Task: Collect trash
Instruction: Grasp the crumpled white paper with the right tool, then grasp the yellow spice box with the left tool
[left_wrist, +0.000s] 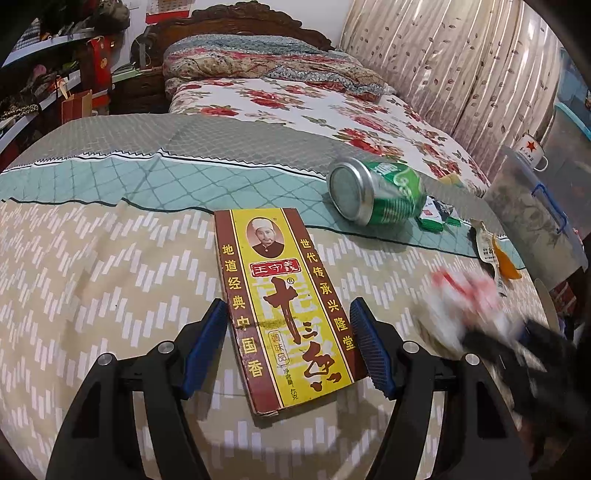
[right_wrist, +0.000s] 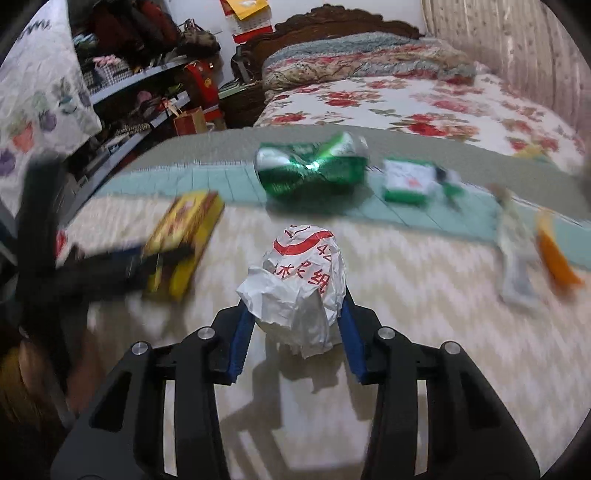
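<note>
A flat yellow and brown spice box (left_wrist: 282, 302) lies on the bed. My left gripper (left_wrist: 288, 345) is open, its blue pads on either side of the box's near end. The box also shows blurred in the right wrist view (right_wrist: 184, 236) with the left gripper over it. My right gripper (right_wrist: 295, 314) is shut on a crumpled white wrapper with red print (right_wrist: 299, 284), held just above the bed. That wrapper shows blurred in the left wrist view (left_wrist: 465, 302). A dented green can (left_wrist: 380, 194) (right_wrist: 314, 166) lies further back.
A green packet (right_wrist: 410, 181), a white sachet (right_wrist: 513, 258) and an orange scrap (right_wrist: 557, 258) lie to the right on the bedcover. A clear storage bin (left_wrist: 535, 214) with a mug (left_wrist: 530, 147) stands right of the bed. Cluttered shelves (right_wrist: 122, 88) stand left.
</note>
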